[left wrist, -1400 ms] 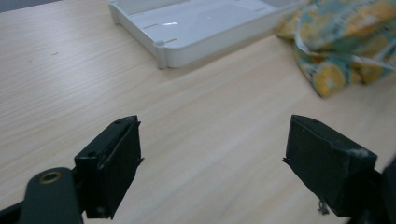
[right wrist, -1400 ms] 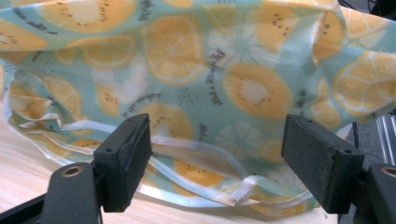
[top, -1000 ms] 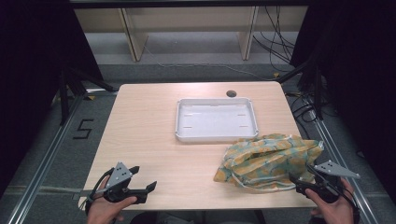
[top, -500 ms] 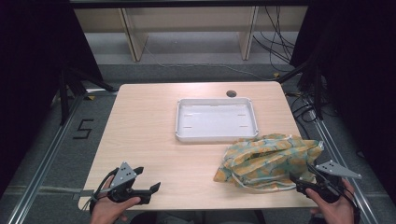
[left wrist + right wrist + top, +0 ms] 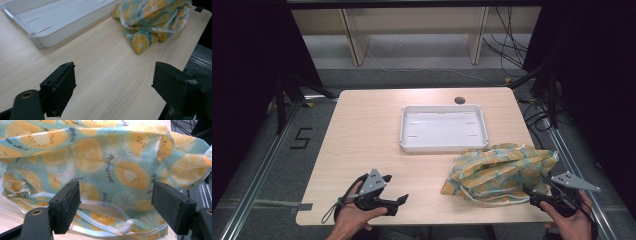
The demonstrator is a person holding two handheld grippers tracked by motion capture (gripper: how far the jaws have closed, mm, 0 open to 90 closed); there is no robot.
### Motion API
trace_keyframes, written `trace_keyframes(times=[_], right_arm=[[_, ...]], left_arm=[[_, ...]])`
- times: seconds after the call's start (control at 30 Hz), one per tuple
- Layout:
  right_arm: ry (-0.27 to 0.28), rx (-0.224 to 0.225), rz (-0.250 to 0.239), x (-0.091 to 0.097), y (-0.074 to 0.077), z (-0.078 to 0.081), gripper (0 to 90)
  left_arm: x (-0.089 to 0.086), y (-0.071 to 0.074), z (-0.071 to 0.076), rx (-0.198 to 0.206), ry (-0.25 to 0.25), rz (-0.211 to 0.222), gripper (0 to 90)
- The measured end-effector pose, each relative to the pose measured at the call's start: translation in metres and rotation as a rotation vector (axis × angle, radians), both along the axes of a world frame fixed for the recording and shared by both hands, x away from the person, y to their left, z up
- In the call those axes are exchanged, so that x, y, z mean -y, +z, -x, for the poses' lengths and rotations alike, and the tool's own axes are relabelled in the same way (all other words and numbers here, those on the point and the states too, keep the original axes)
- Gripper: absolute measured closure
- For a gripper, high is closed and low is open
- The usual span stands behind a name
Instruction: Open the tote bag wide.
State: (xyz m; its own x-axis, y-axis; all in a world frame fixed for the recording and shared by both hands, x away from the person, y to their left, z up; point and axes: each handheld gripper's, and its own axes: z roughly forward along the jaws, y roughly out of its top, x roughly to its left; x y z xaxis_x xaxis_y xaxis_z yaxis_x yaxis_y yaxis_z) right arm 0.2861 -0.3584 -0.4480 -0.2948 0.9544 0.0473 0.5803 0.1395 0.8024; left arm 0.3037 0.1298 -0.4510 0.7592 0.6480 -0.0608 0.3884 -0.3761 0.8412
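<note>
Fruit-print fabric bag lies crumpled on the tabletop, just in front of the white tray. Right tongs gape apart just before the bag. Left tongs stand apart over bare wood, well away from it.

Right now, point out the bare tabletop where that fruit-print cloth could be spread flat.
Bare wood lies left of the white tray and ahead of the left gripper. The near right corner is crowded by the bunched cloth and the right gripper.
</note>
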Motion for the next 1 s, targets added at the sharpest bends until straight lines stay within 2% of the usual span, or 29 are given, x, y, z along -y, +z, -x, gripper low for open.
trace_keyframes(times=[0.03,0.07,0.1,0.13,0.17,0.2,0.23,0.3,0.33,0.4,0.43,0.47,0.5,0.53,0.57,0.6,0.63,0.67,0.7,0.77,0.83,0.87,0.9,0.93,1.0], right_arm=[[-0.004,-0.006,-0.006,0.000,0.000,0.000,24.2],[-0.006,-0.011,-0.010,-0.001,0.000,0.001,24.2],[-0.004,-0.010,-0.008,-0.001,0.000,0.001,24.2],[-0.004,-0.010,-0.008,-0.001,0.000,0.001,24.2],[0.001,0.002,0.002,0.000,0.000,0.000,24.2],[0.001,0.002,0.002,0.000,0.000,0.000,24.2],[-0.006,-0.007,-0.006,0.000,0.000,0.001,24.2],[-0.002,0.000,-0.001,0.000,0.000,0.000,24.2],[0.022,0.021,0.019,0.003,0.000,-0.002,24.3],[0.023,0.024,0.021,0.003,0.000,-0.002,24.2],[0.025,0.020,0.019,0.003,0.000,-0.002,24.2],[0.005,0.009,0.003,0.001,0.000,0.000,24.3],[0.005,0.010,0.003,0.001,0.000,0.000,24.2],[0.005,0.010,0.003,0.001,0.000,0.000,24.2],[0.006,0.008,0.000,0.001,0.000,0.000,24.3],[0.006,0.008,0.000,0.001,0.000,0.000,24.3],[0.030,0.021,0.014,0.003,0.000,-0.002,24.2],[0.028,0.034,0.023,0.004,0.000,-0.002,24.3],[0.028,0.031,0.016,0.004,0.000,-0.001,24.3],[0.026,0.031,0.016,0.005,0.000,-0.001,24.3],[0.027,0.031,0.016,0.005,0.000,-0.001,24.5],[-0.001,0.002,-0.015,0.001,0.000,0.001,24.5],[-0.001,0.002,-0.015,0.001,0.000,0.001,24.5],[0.018,0.018,0.004,0.003,0.000,-0.001,24.7],[0.015,0.012,-0.004,0.002,0.000,-0.001,24.8]], left_arm=[[0.006,0.000,-0.001,-0.017,-0.009,0.011,17.8],[0.006,0.000,-0.001,-0.017,-0.009,0.011,17.8],[0.012,0.000,-0.004,-0.023,-0.038,0.020,17.9],[0.020,-0.001,-0.003,-0.030,-0.039,0.038,17.9],[0.026,-0.001,-0.004,-0.026,-0.055,0.016,18.1],[0.032,-0.001,-0.005,-0.002,-0.075,0.005,18.1],[0.037,-0.001,-0.007,-0.008,-0.097,-0.013,18.1],[0.047,-0.001,-0.010,-0.004,-0.114,-0.010,18.3],[0.057,-0.004,-0.013,0.007,-0.120,-0.009,18.7],[0.062,-0.005,-0.015,0.006,-0.124,-0.012,19.0],[0.066,-0.006,-0.016,0.018,-0.135,-0.024,20.4],[0.077,-0.008,-0.019,0.028,-0.159,-0.031,21.8],[0.081,-0.008,-0.021,0.035,-0.174,-0.057,22.3],[0.081,-0.008,-0.021,0.035,-0.174,-0.057,22.5],[0.086,-0.010,-0.022,0.026,-0.178,-0.038,24.5],[0.091,-0.011,-0.024,0.037,-0.193,-0.043,24.5],[0.096,-0.011,-0.025,0.031,-0.203,-0.038,26.8],[0.103,-0.012,-0.027,0.052,-0.217,-0.073,27.0],[0.107,-0.012,-0.028,0.057,-0.220,-0.079,27.1],[0.110,-0.011,-0.029,0.060,-0.232,-0.087,27.4],[0.118,-0.011,-0.031,0.068,-0.222,-0.058,27.8],[0.123,-0.010,-0.035,0.075,-0.241,-0.090,29.6],[0.123,-0.010,-0.035,0.075,-0.241,-0.090,29.2],[0.131,-0.010,-0.039,0.084,-0.244,-0.078,29.2],[0.137,-0.011,-0.043,0.095,-0.252,-0.079,32.9]])
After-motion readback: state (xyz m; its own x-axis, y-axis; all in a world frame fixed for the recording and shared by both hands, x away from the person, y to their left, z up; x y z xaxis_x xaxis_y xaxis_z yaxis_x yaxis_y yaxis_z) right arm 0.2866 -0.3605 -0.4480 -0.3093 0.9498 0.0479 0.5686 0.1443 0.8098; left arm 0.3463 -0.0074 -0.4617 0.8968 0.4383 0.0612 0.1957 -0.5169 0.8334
